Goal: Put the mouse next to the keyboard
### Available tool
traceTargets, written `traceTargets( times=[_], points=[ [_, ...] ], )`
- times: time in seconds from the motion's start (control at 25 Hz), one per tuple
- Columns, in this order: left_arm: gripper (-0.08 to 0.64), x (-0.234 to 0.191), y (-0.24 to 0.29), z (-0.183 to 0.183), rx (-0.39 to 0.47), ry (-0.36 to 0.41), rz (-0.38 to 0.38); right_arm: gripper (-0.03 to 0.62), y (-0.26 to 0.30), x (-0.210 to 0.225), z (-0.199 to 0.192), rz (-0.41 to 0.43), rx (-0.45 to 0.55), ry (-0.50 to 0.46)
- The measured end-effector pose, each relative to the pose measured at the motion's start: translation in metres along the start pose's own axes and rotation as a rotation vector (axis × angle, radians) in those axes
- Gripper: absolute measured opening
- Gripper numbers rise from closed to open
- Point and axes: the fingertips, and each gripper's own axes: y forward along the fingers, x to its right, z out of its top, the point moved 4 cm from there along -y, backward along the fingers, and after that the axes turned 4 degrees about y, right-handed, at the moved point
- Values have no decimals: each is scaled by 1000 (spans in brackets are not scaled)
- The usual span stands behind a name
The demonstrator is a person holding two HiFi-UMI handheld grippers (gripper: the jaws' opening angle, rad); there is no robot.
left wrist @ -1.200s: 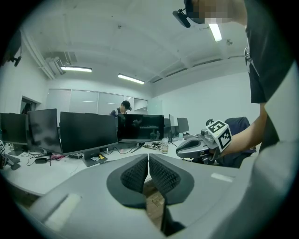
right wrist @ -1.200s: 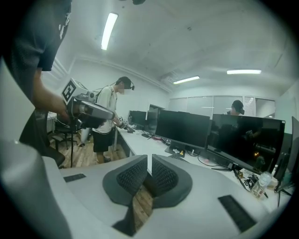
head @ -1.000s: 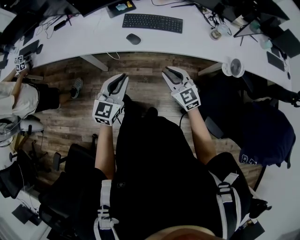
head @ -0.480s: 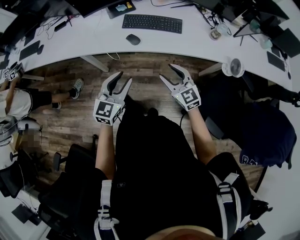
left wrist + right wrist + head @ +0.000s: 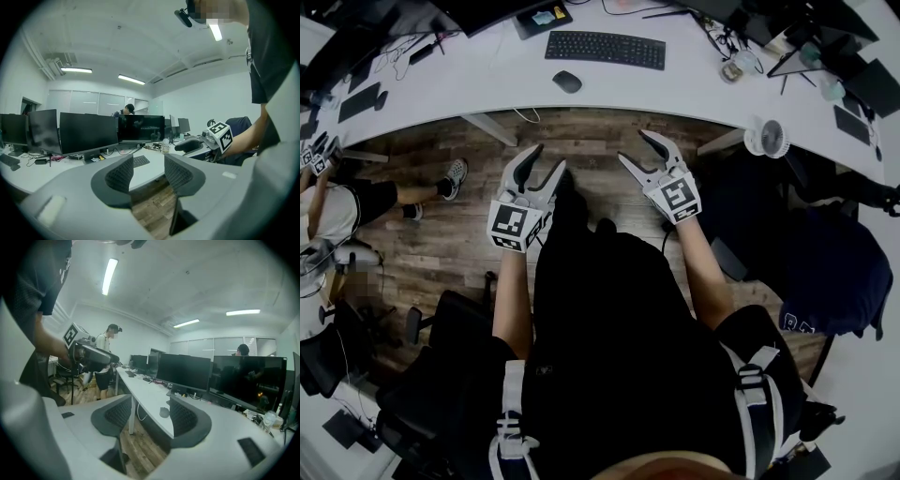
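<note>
White curved desk point(image 5: 487, 89), head view: mouse point(image 5: 567, 82) lies near keyboard point(image 5: 605, 47), off its left-front corner, not touching. Left gripper point(image 5: 547, 157) and right gripper point(image 5: 632, 146) hover short of the desk, jaws just opened wide.
Left gripper view: nothing between pads.
Right gripper view: same, mouse far beyond the gap.

Smooth white desk point(image 5: 487, 80), wood-plank floor point(image 5: 591, 141)

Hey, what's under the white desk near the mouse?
Under the desk you can see a white leg, a dangling cable and wooden floor. The desktop covers everything farther back.
</note>
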Motion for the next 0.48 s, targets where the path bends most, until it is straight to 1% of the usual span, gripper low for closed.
traceTargets(
  times=[0.48],
  points=[
    [212,-30,15,-4,10,-12,-2,256,26,11,2,2,-21,-16]
  ],
)
